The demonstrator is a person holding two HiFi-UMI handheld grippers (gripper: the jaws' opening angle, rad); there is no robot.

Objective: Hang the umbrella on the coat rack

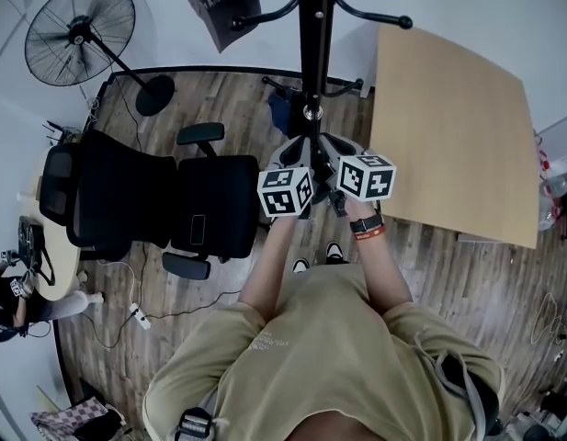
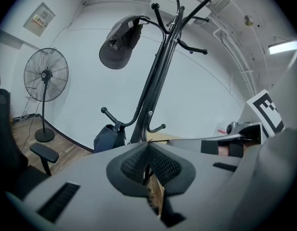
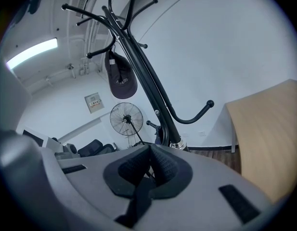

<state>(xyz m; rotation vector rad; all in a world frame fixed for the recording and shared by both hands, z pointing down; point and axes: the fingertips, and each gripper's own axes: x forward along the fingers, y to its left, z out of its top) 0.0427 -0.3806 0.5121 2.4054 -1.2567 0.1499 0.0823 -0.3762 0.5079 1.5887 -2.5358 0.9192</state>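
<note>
The black coat rack (image 1: 312,62) stands straight ahead of me, its pole (image 2: 158,76) rising to curved hooks (image 3: 196,117). A dark blue bundle (image 2: 109,137), seemingly the folded umbrella, hangs from a low hook; from the head view it shows beside the rack's base (image 1: 281,116). A dark cap (image 2: 118,44) hangs from an upper hook. My left gripper (image 1: 300,147) and right gripper (image 1: 336,145) are side by side just in front of the pole, apart from the bundle. The left gripper (image 2: 148,146) has its pads pressed together, as does the right gripper (image 3: 149,148). Nothing shows between either pair.
A black office chair (image 1: 164,200) stands to the left. A standing fan (image 1: 81,33) is at the back left by the wall. A light wooden table (image 1: 448,127) lies to the right of the rack. A power strip and cable (image 1: 136,315) lie on the wood floor.
</note>
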